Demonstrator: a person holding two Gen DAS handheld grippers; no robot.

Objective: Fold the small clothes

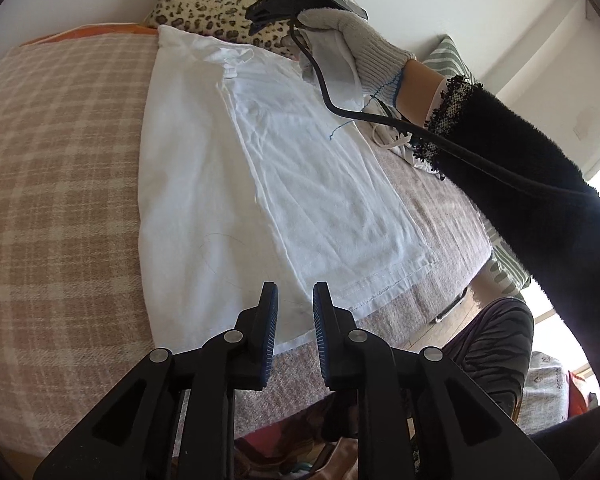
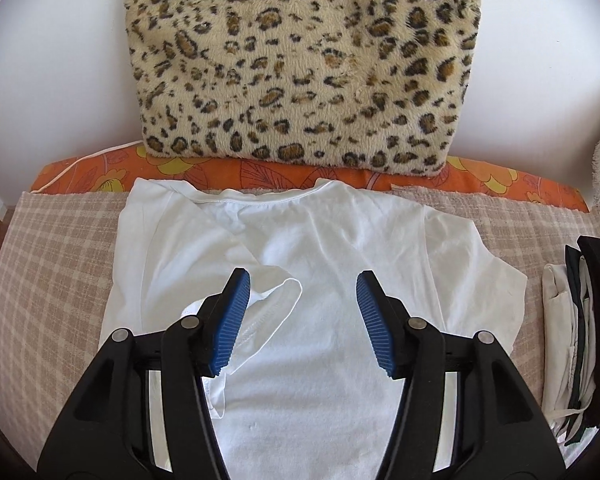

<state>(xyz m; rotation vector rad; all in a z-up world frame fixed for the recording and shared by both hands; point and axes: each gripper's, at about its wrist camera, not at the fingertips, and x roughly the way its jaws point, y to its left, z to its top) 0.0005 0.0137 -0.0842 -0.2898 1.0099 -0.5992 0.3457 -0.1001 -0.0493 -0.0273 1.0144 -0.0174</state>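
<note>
Both claws empty | left claw narrowly parted | right claw wide apart | white shirt half-folded

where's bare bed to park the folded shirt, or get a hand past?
Bare plaid blanket lies left of the white t-shirt, up to the orange pillow. A narrower bare strip sits between the shirt's right sleeve and the folded stack. Crowded: the far edge under the leopard cushion. Right tongs hang open over the shirt.
</note>
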